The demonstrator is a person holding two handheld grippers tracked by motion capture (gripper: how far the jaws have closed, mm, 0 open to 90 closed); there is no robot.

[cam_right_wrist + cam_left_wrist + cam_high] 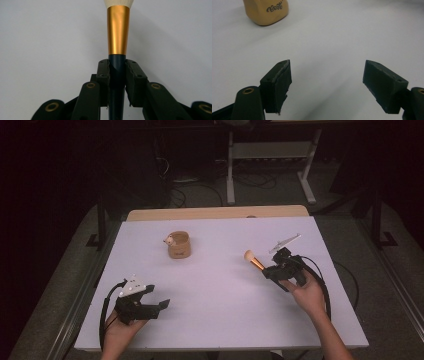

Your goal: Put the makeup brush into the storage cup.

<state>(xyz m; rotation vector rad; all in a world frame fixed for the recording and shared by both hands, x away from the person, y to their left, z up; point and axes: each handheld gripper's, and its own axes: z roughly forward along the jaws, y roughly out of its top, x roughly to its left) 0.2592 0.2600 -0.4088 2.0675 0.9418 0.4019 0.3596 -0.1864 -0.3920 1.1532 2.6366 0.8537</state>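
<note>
A: Holding steady, the right claw [117, 75] is pinching the makeup brush [118, 32] by its dark handle, just below the gold ferrule. The pads [103, 75] press on both sides of the stem.

B: And where is the brush in relation to the desk [215, 285]?

A: Over the right half of it, in the high view, with the pale bristle head [248, 254] pointing toward the middle, roughly toward the tan cup [179, 245] at the far centre. The two are well apart.

B: How do you expect it to handle?

A: Light, I'd judge, and stiff along the handle and ferrule. The bristles are the soft part; they'd splay or bend if squeezed or pushed into something. The metal sleeve looks smooth and probably slippery, and it tapers, so the dark stem where the grip sits now seems the better place.

B: Any risk with that grip?

A: The handle is round and thin, so it could twist or pivot between the flat pads if the head bumps the cup's rim. The brush lines up straight with the claw, which helps.

B: The other hand?

A: The left claw [327, 82] is spread wide with nothing between its pads, low over the near left part of the desk. The cup shows ahead of it, apart from it.
</note>
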